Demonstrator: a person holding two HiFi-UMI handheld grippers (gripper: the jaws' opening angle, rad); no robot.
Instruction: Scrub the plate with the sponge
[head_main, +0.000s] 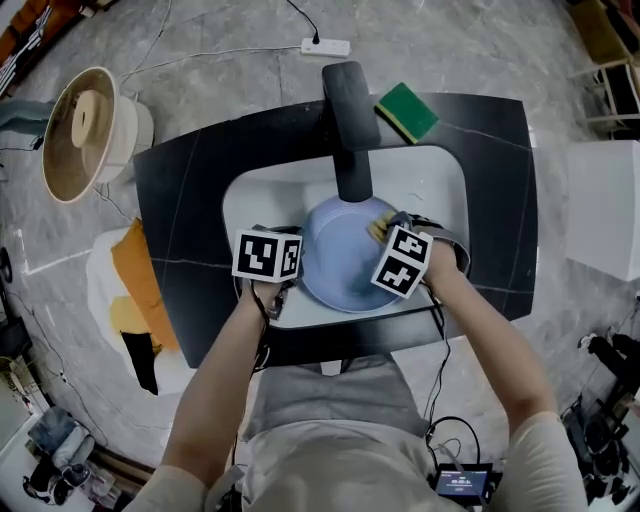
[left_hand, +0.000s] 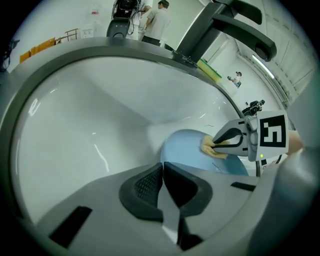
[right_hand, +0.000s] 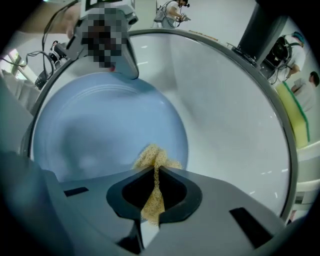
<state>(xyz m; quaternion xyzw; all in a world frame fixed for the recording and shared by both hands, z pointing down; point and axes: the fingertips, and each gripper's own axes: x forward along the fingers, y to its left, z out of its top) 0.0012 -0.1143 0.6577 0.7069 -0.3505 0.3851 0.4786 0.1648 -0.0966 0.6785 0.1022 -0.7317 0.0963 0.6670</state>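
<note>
My right tongs (right_hand: 156, 170) were pinching the sponge (right_hand: 154, 159), a flattened yellow wad with its frayed tip poking past the jaws onto the plate (right_hand: 100, 130). From overhead that contact sat at about 2 o'clock on the plate, which suited a scrubbing stroke across the face. My left tongs (left_hand: 162, 167) were pressed together at the plate's 9 o'clock edge, I judged to brace it against the push. I could not tell whether the rim was actually nipped between them, since no blue showed in the seam. The plate lay in the white sink (head_main: 260, 190), under the black tap (head_main: 350, 120), so any runoff would be contained. A green sponge (head_main: 407, 111) sat unused on the dark surface (head_main: 190, 180) at 1 o'clock. Overhead, the marker cubes hid both sets of tips and the plate's near rim.
</note>
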